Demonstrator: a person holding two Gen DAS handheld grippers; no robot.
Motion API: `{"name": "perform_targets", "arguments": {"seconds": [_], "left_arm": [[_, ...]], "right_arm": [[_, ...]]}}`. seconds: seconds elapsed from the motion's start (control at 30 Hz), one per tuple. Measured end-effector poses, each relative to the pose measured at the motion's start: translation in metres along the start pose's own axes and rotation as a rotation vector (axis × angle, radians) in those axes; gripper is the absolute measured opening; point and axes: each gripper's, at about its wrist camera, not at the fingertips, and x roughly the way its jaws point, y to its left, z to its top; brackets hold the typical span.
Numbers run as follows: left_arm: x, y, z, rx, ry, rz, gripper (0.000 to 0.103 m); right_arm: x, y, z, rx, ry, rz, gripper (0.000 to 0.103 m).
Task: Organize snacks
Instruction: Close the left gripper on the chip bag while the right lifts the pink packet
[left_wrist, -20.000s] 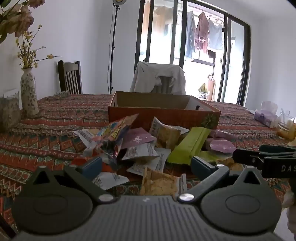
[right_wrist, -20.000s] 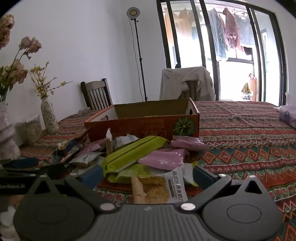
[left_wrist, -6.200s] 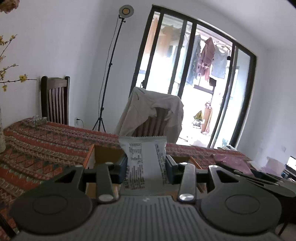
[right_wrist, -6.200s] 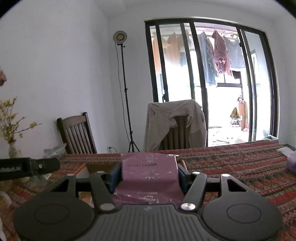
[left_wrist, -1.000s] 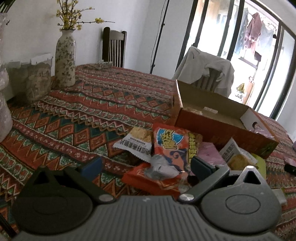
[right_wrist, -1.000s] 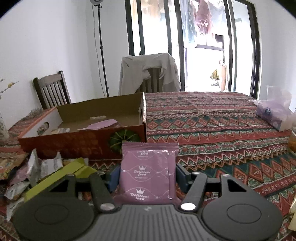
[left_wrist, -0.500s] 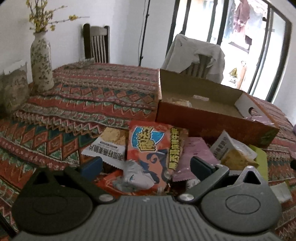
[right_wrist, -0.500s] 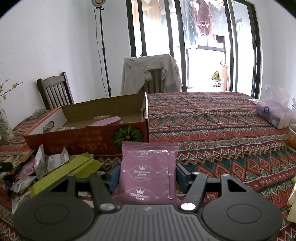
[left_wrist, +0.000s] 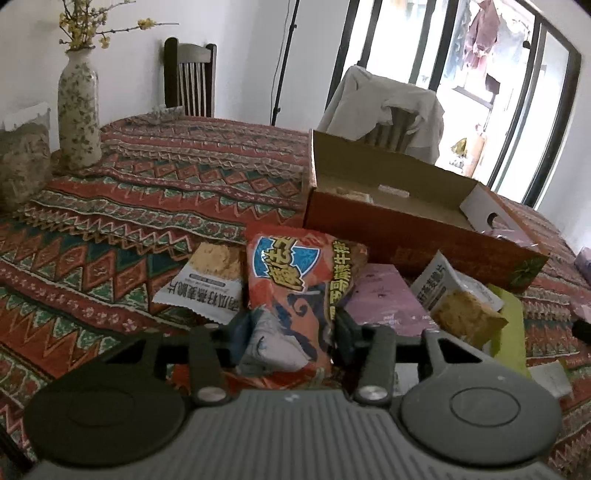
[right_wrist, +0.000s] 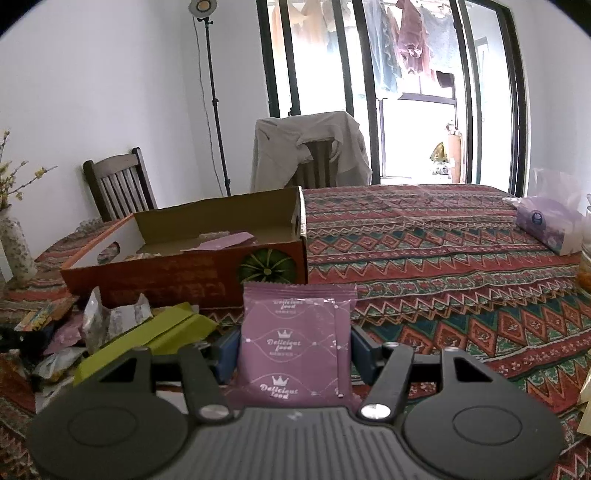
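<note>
My left gripper (left_wrist: 291, 330) is shut on an orange snack bag (left_wrist: 295, 280) that lies in the snack pile in front of the open cardboard box (left_wrist: 413, 225). My right gripper (right_wrist: 295, 350) is shut on a purple "Delicious food" packet (right_wrist: 295, 343) and holds it upright, in front of the same box (right_wrist: 192, 273). A purple packet (right_wrist: 225, 242) and some pale snacks lie inside the box. Loose snacks lie left of the right gripper, among them a green pack (right_wrist: 147, 339).
A patterned tablecloth (right_wrist: 443, 266) covers the table. A flowered vase (left_wrist: 78, 110) and a jar stand at the left. A tissue pack (right_wrist: 546, 221) sits at the far right. Two chairs (right_wrist: 118, 184) stand behind the table, one draped with cloth.
My left gripper has closed on the orange snack bag; it was open just before. My right gripper has risen slightly with the purple packet in it.
</note>
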Motion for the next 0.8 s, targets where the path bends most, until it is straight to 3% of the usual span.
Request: {"name": "perform_targets", "arguments": {"seconds": [0.43, 0.8], "left_arm": [[-0.041, -0.007, 0.019, 0.000, -0.135, -0.039, 0.046], [-0.037, -0.038, 0.059, 0.026, -0.212, -0.108, 0.046]], "right_arm": [[-0.004, 0.008, 0.014, -0.020, -0.047, 0.020, 0.061], [0.010, 0.025, 0.051, -0.041, -0.128, 0.056, 0.061]]}}
